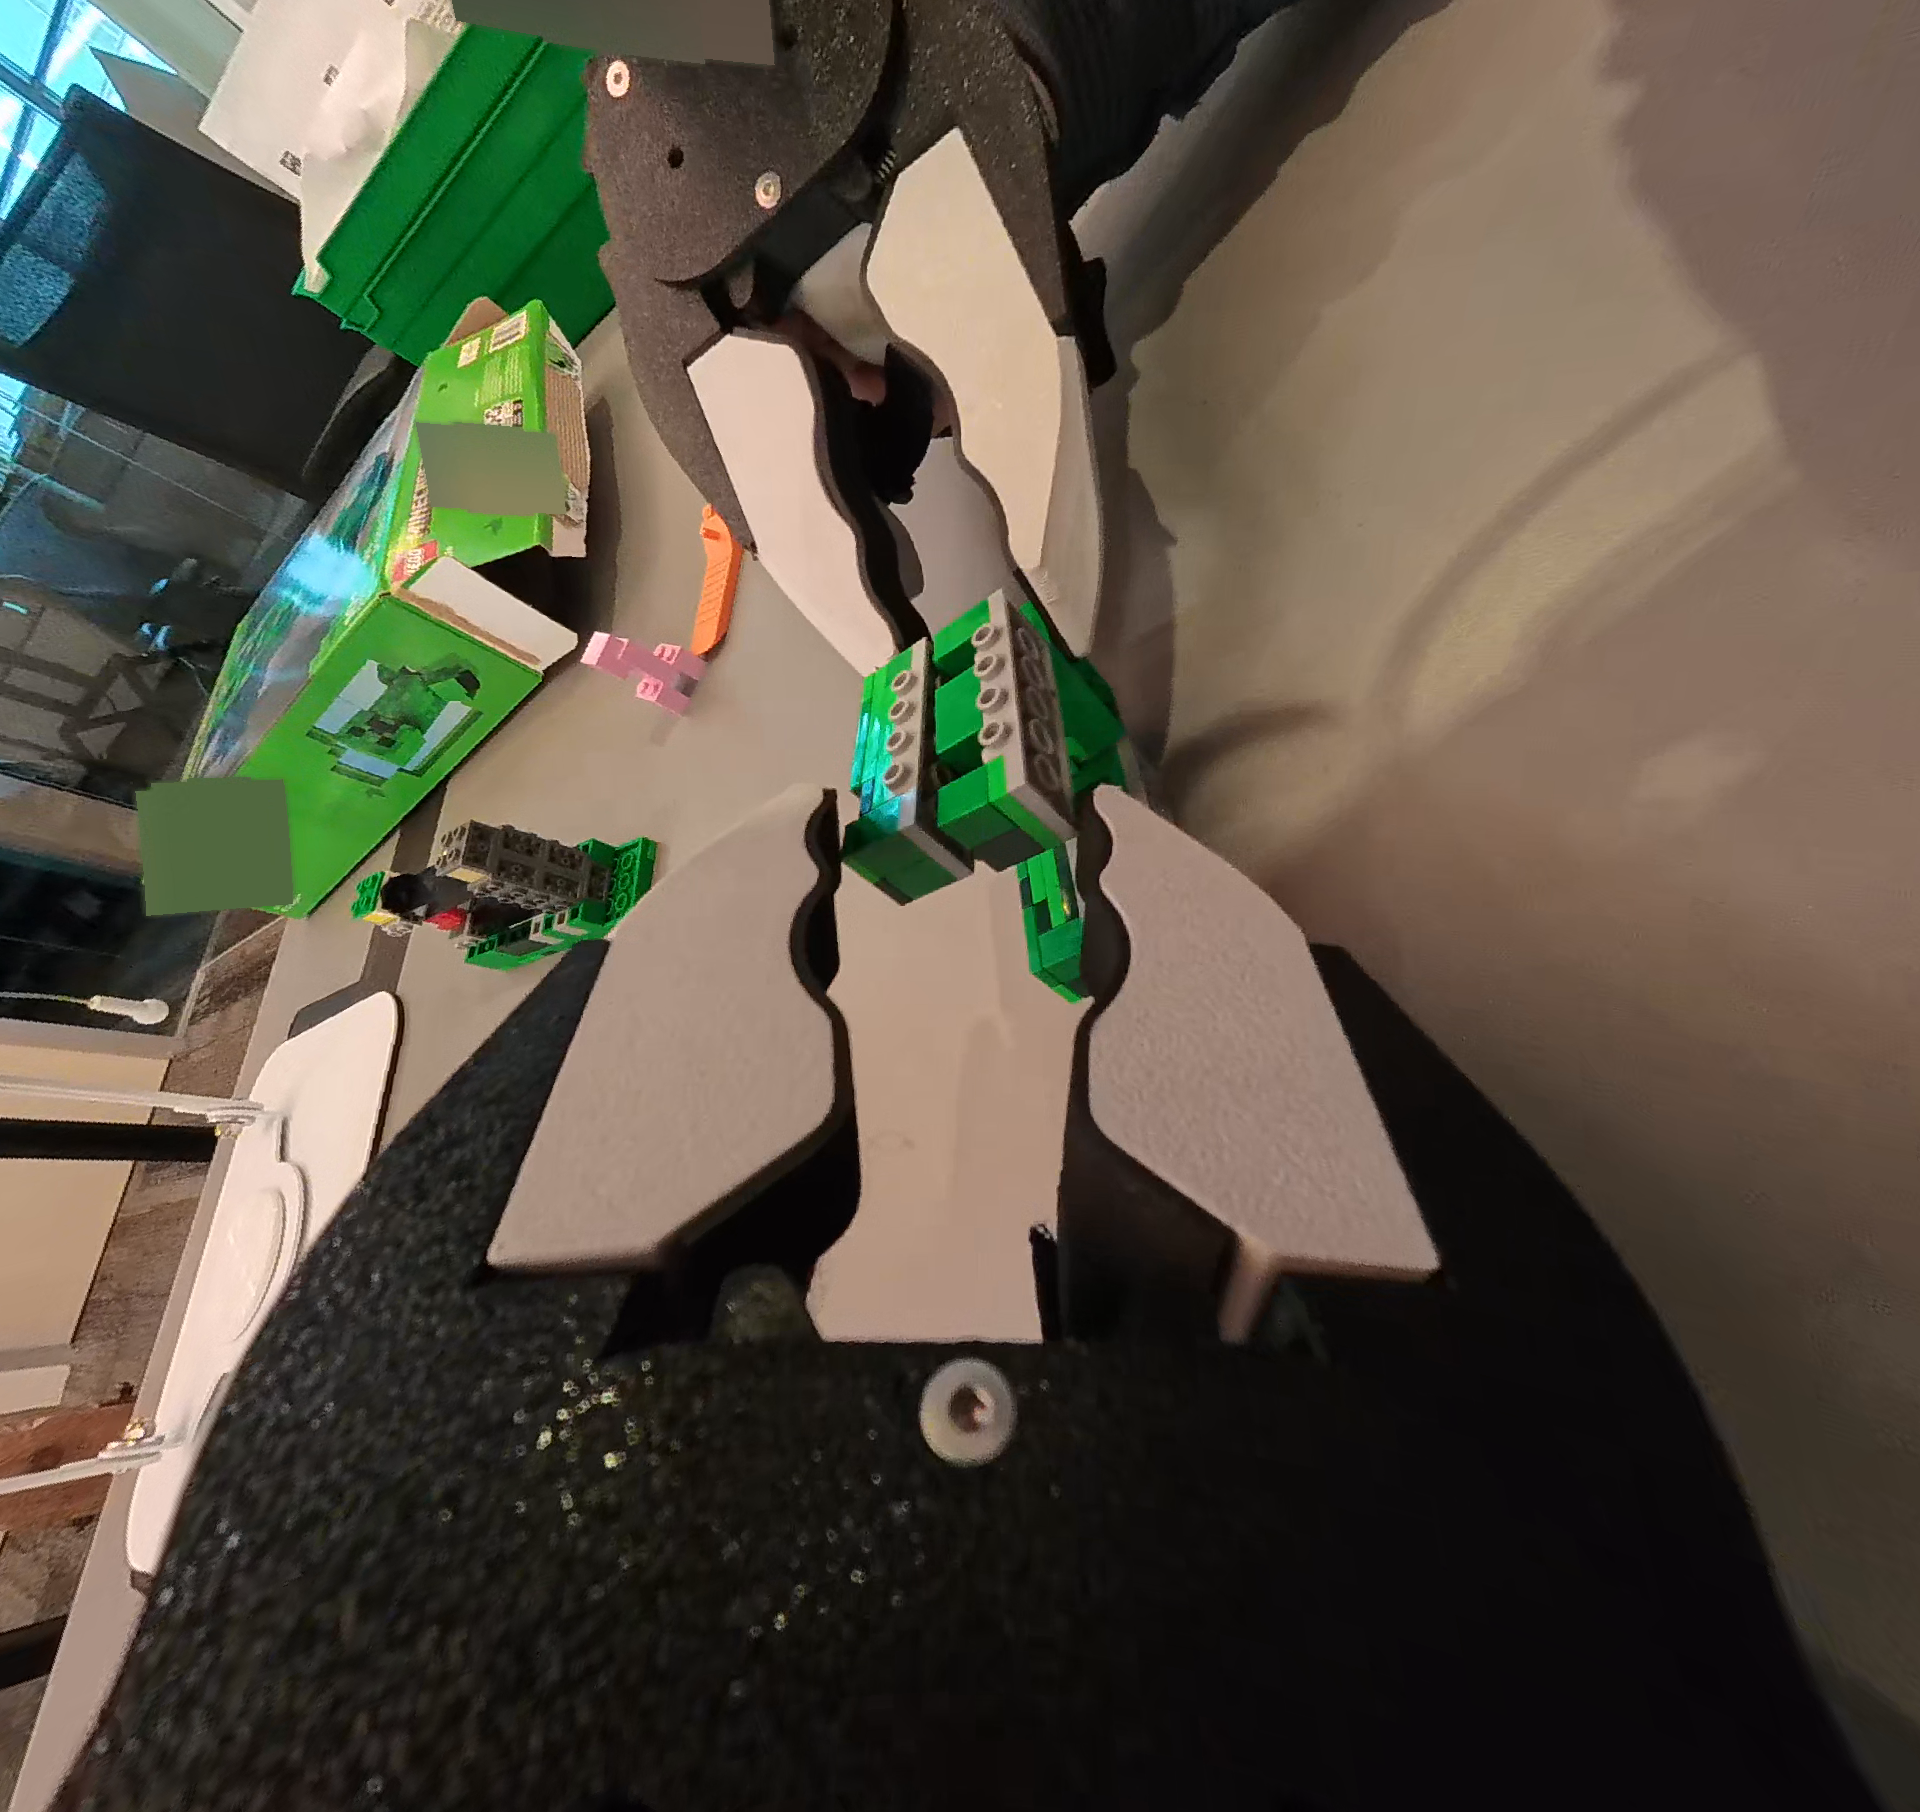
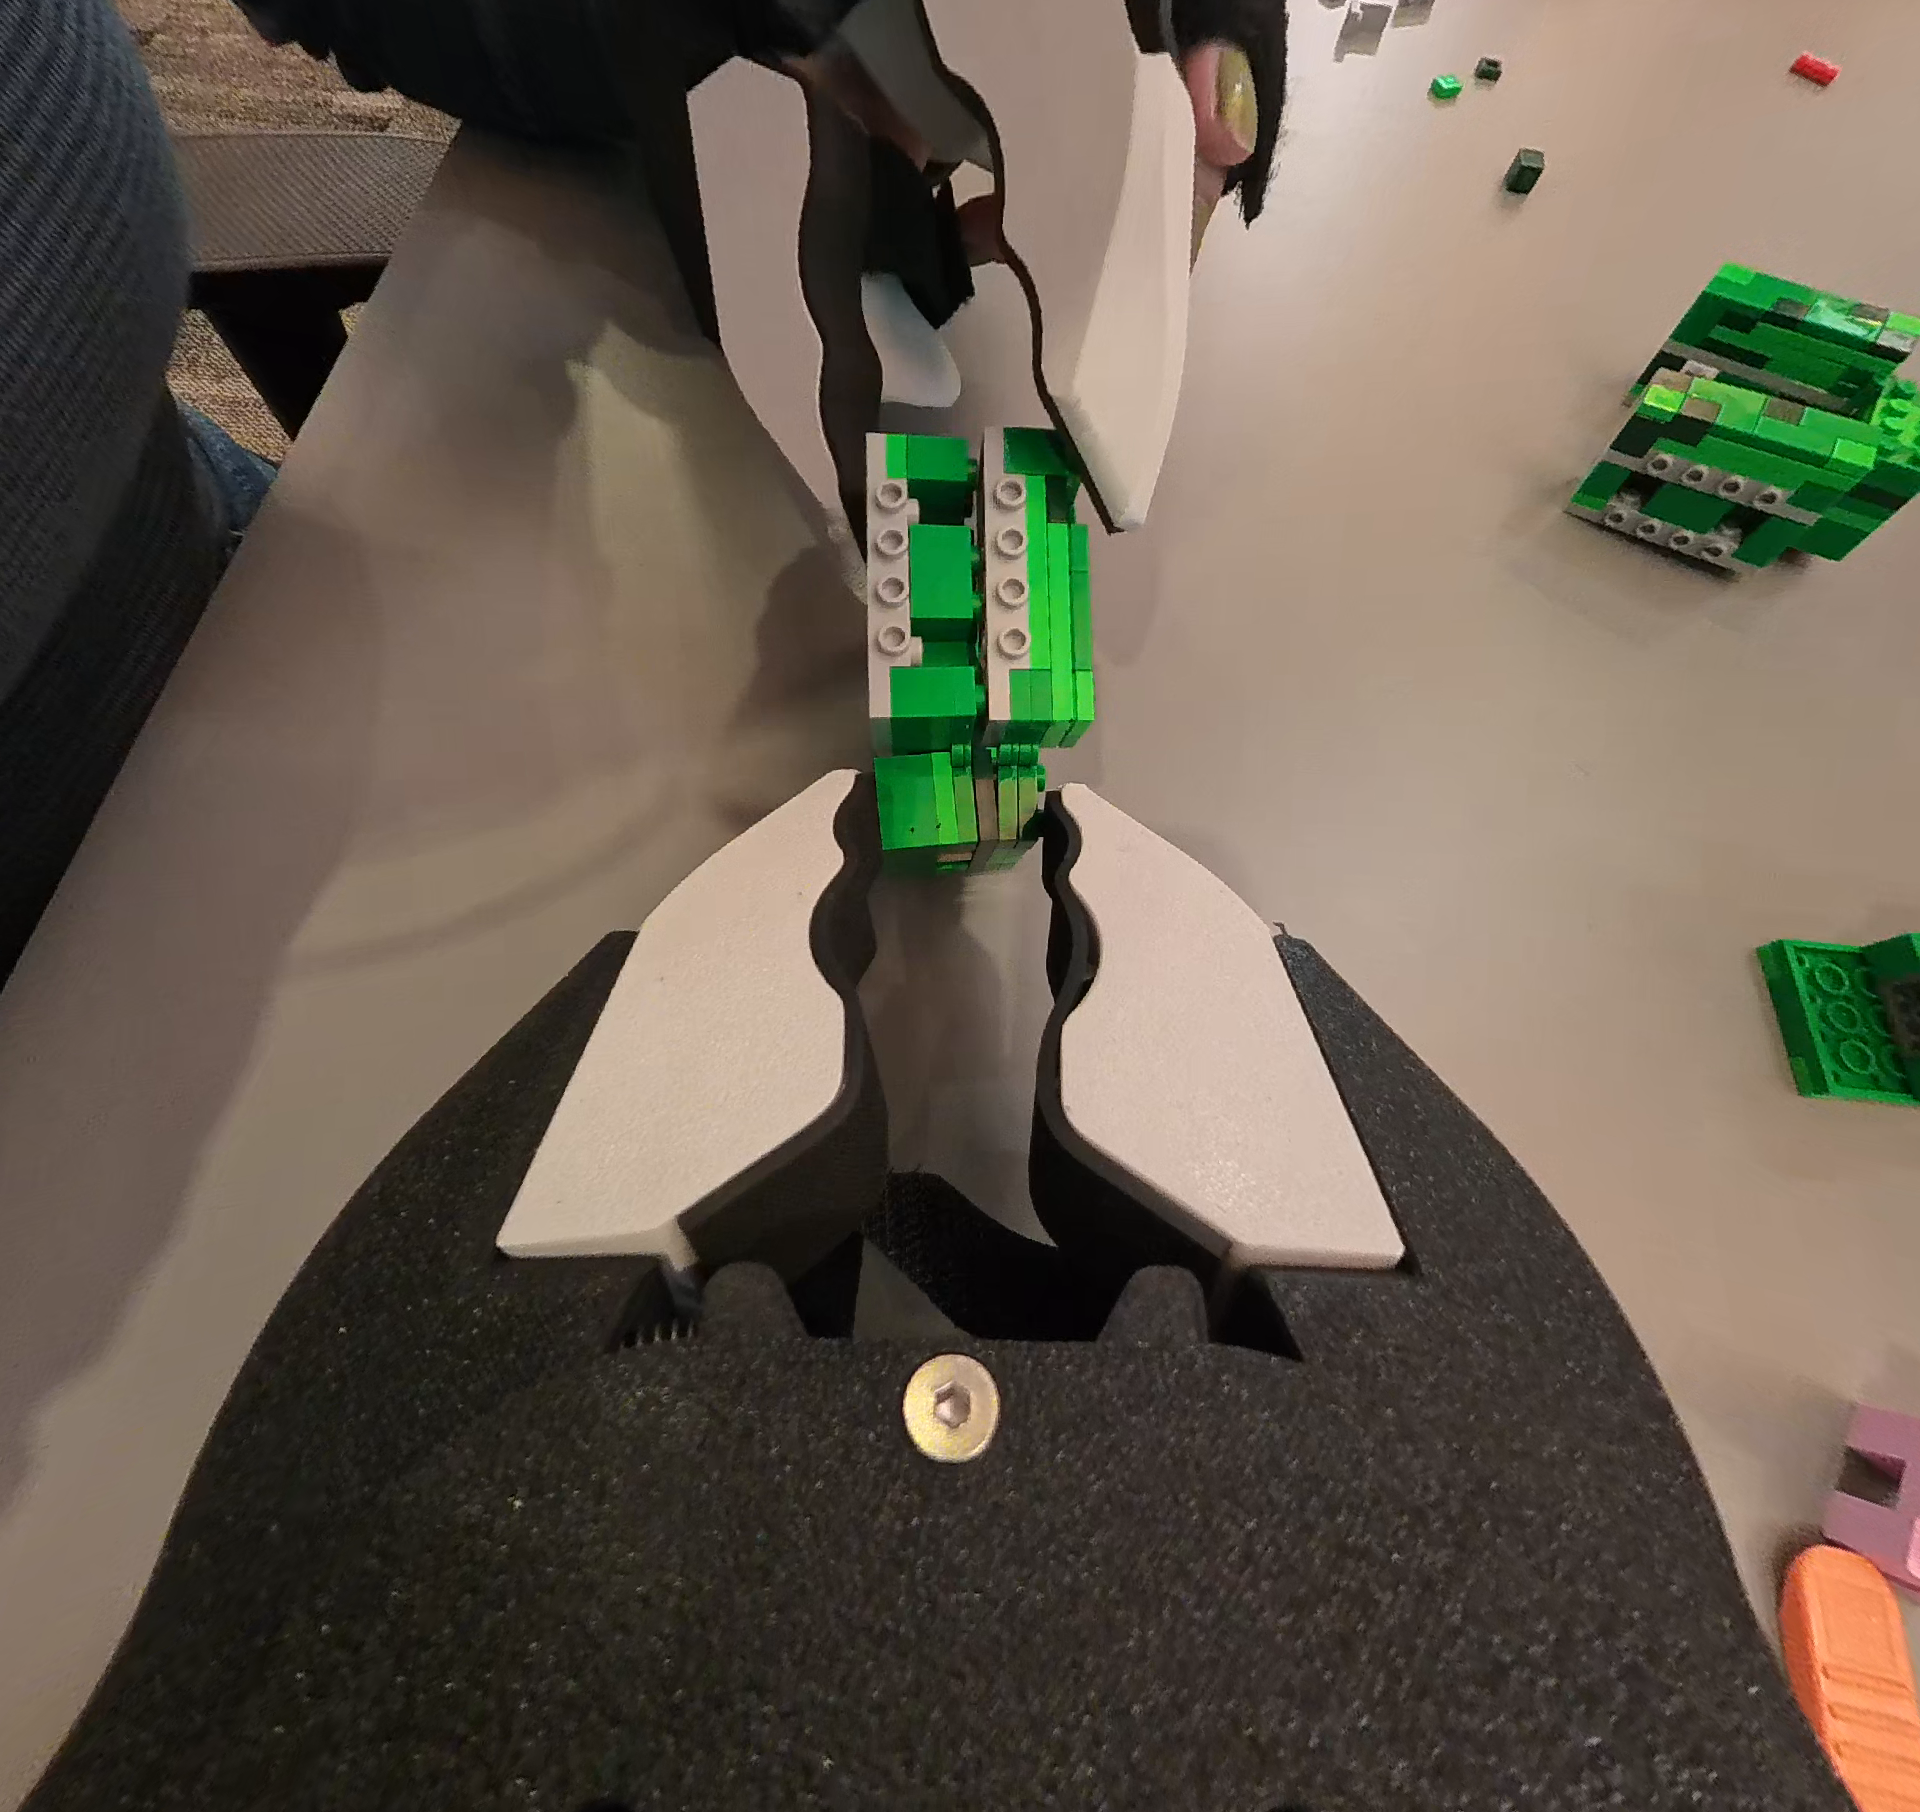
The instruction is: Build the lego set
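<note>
A green and grey lego assembly (image 1: 966,734) with grey studded strips is held above the table between both grippers. My left gripper (image 1: 961,806) is closed on its near end. In the left wrist view my right gripper (image 1: 977,619) comes in from the top and grips the far end. In the right wrist view the assembly (image 2: 977,609) stands upright. My right gripper (image 2: 954,791) clamps its lower green block, and my left gripper (image 2: 987,515) reaches down and straddles its upper part.
A bigger green build (image 2: 1766,432) and a green plate (image 2: 1849,1024) lie at the right, with small loose pieces (image 2: 1522,167) beyond. A pink piece (image 1: 644,666), an orange separator (image 1: 717,588), a small grey-green build (image 1: 509,879) and green boxes (image 1: 364,723) lie on the table. The table edge (image 2: 343,349) is at the left.
</note>
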